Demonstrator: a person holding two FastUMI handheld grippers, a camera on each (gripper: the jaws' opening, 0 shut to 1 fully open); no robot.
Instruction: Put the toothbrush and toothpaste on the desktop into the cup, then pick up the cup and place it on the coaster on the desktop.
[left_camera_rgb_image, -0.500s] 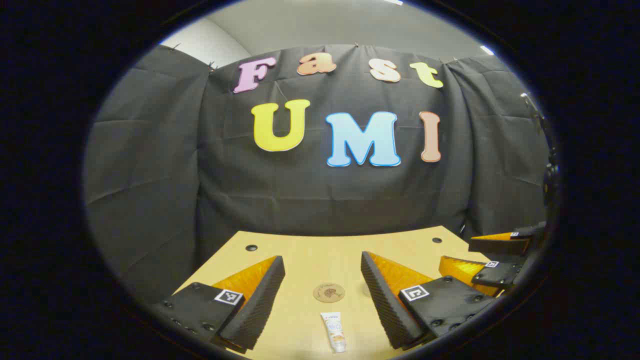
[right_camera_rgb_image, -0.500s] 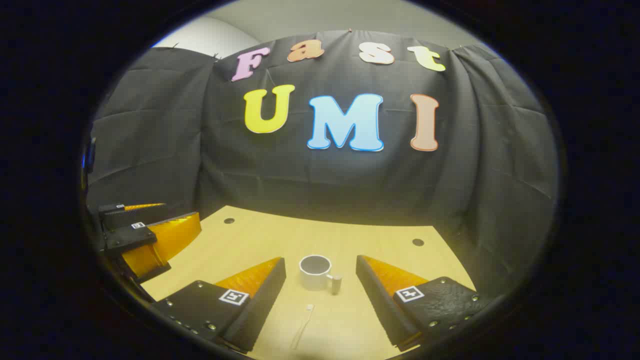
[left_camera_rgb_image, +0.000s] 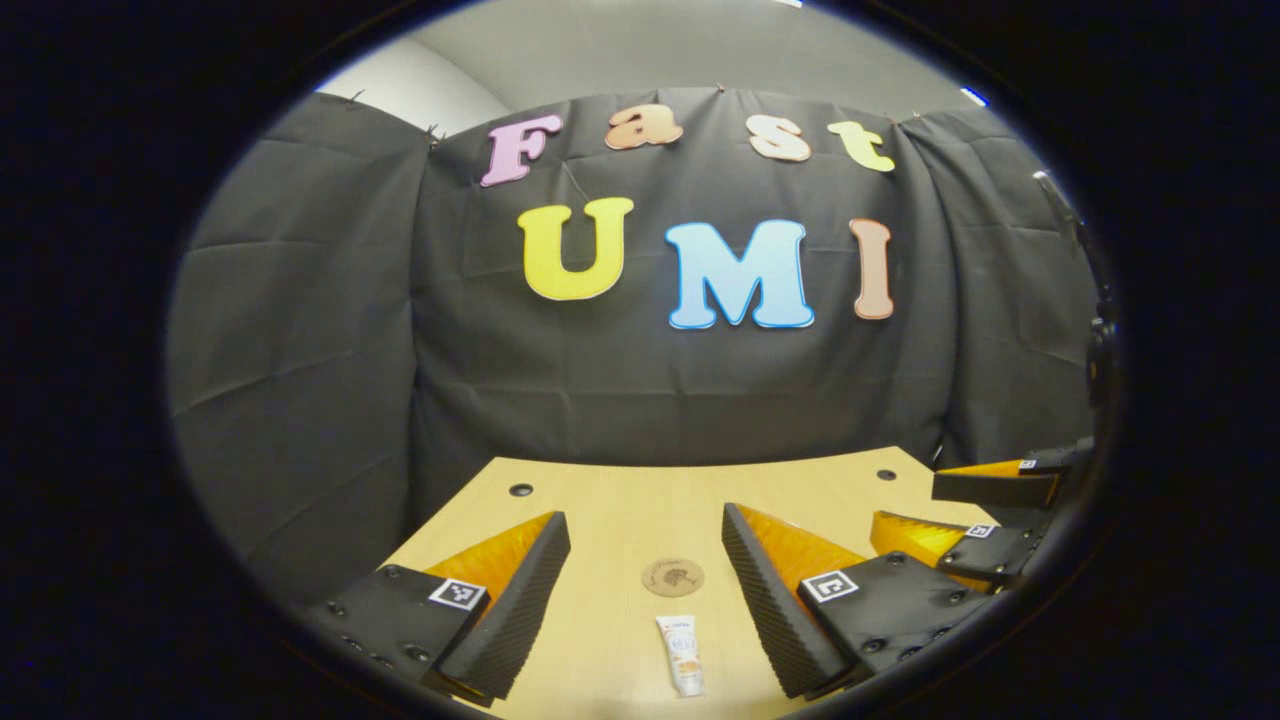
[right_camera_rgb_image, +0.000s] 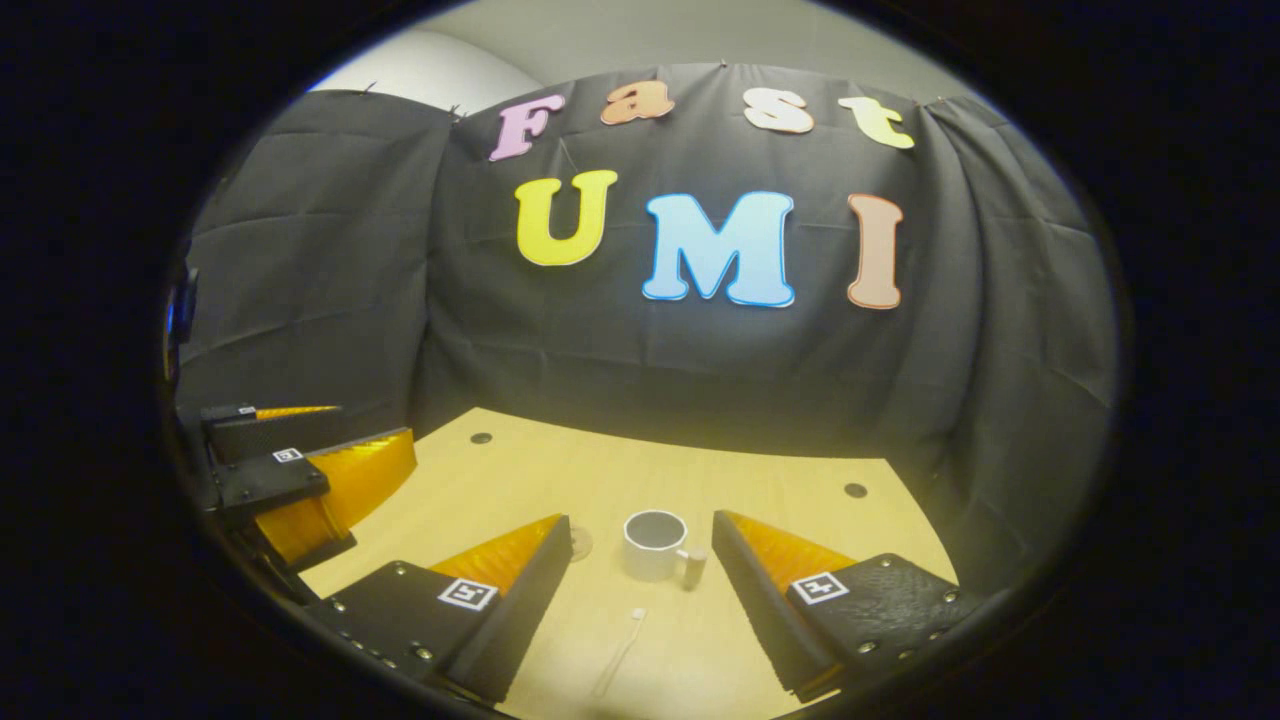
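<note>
Left gripper view: your left gripper (left_camera_rgb_image: 645, 585) hangs above the desk (left_camera_rgb_image: 600, 500) with fingers spread wide, nothing between them. The toothpaste (left_camera_rgb_image: 681, 655) lies flat on the desk in the gap between the fingers, a bit nearer the right finger, cap end toward the camera. The coaster (left_camera_rgb_image: 672, 577) sits just beyond the toothpaste, close to it but apart, also inside the gap. Far right of that view, your right gripper (left_camera_rgb_image: 990, 515) shows at the desk edge, fingers apart. Right gripper view: at far left your left gripper (right_camera_rgb_image: 300, 455) shows over the desk (right_camera_rgb_image: 760, 490) corner, fingers apart. Your right gripper (right_camera_rgb_image: 640, 555) is spread wide too and holds nothing. The cup (right_camera_rgb_image: 655, 545) stands upright between its fingertips, touching neither, handle pointing right. Left of the cup, part of the coaster (right_camera_rgb_image: 581, 543) peeks out just behind the left fingertip. The toothbrush (right_camera_rgb_image: 622, 650) lies on the desk in front of the cup, nearer the camera, head toward the cup, apart from it, centred in the gap.
</note>
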